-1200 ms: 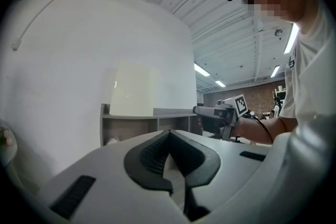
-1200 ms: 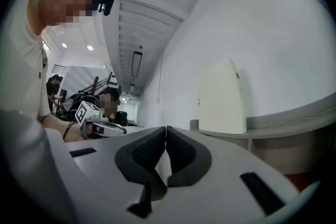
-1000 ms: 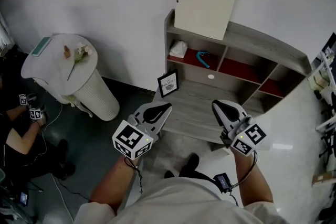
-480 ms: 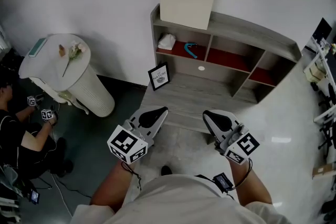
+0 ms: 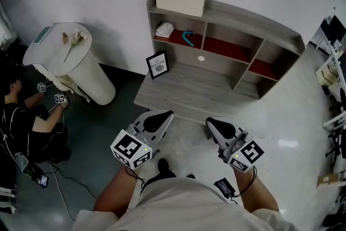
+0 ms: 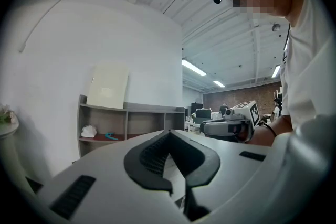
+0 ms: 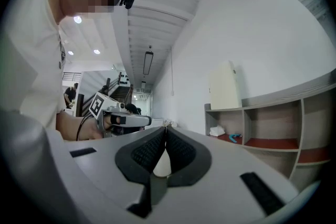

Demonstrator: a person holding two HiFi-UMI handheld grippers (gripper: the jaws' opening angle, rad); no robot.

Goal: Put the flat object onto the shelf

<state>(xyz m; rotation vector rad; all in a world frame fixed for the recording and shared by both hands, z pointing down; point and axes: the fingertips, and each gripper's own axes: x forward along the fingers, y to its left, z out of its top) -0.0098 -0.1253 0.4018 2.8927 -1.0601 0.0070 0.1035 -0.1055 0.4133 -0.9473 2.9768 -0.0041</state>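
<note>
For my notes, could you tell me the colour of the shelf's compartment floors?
The compartment floors are red, clearest in head view.

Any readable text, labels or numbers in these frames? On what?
"NATURE", barely legible: framed sign on the lower board of the shelf unit; the smaller print under it is unreadable.
Cubes on left gripper and right gripper: square code markers, no words.
Nothing else readable.

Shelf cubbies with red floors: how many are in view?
3, in one row on the shelf: left cubby, holding a white bundle and a teal item; middle cubby; right cubby. Any lower down would be hidden.
</note>
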